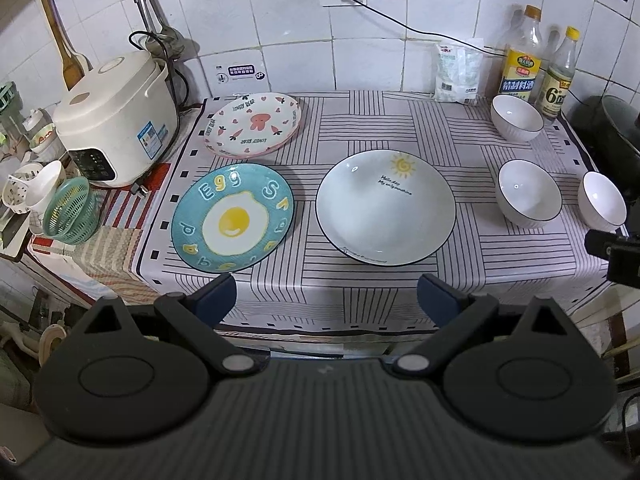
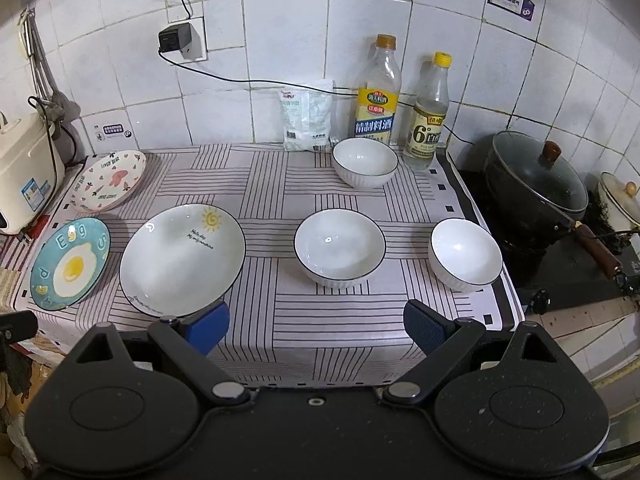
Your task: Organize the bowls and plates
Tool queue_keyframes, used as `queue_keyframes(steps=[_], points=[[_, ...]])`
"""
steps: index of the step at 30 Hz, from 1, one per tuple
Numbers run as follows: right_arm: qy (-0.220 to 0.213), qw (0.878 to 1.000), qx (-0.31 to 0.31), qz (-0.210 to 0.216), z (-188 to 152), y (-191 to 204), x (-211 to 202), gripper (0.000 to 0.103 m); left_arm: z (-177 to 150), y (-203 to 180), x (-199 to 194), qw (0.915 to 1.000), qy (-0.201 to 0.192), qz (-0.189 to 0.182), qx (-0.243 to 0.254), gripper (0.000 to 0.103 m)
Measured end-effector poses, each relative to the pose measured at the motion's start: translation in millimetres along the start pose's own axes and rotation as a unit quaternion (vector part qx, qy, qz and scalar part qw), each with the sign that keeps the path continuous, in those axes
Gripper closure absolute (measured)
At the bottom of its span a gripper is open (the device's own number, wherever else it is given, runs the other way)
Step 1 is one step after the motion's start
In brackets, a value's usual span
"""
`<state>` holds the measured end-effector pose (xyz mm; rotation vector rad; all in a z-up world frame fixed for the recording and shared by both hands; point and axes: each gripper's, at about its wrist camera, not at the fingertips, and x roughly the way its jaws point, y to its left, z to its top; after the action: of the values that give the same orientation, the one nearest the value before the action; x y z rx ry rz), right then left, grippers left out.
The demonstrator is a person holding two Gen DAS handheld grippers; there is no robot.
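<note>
We see three plates, egg plate, sun plate and rabbit plate, left on the cloth, apart; three bowls stand right, one near the edge. Our left gripper and right gripper hang wide and empty over the free front strip.

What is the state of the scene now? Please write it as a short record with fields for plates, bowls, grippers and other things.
plates: three, none stacked: egg plate, sun plate, pink-rimmed plate behind the egg plate
bowls: three white, apart: back bowl beside the two bottles, middle bowl, right bowl
surface: striped cloth
left gripper: open, holding nothing
right gripper: open, holding nothing
other: rice cooker left, black lidded pot right
</note>
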<state>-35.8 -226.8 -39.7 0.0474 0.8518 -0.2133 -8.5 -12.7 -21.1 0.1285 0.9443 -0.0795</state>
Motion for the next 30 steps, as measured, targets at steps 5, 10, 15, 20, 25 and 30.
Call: queue_keyframes(steps=[5,10,15,20,25,30], points=[[0.005,1.0,0.001,0.004,2.8,1.9,5.5,0.007,5.2,2.5,4.3,1.0,0.007,0.001,-0.003,0.005],[0.002,1.0,0.002,0.01,7.1,2.8,9.5,0.007,9.7,4.4,15.0,0.9998,0.02,0.001,-0.006,0.005],[-0.039,0.998,-0.029,0.026,11.4,7.7,17.7,0.007,16.1,10.9,31.0,0.9995,0.013,-0.023,-0.018,0.005],[-0.124,0.983,-0.078,0.11,8.5,6.6,36.5,0.007,22.8,11.6,58.0,0.9993,-0.018,-0.03,-0.016,0.005],[-0.121,0.971,-0.103,0.18,4.4,20.0,77.7,0.008,24.4,17.6,105.3,0.9955,-0.001,-0.073,-0.061,0.005],[-0.076,0.97,-0.068,0.223,-13.6,27.5,135.6,0.014,15.9,12.9,159.8,0.9965,0.006,-0.063,-0.055,0.007]])
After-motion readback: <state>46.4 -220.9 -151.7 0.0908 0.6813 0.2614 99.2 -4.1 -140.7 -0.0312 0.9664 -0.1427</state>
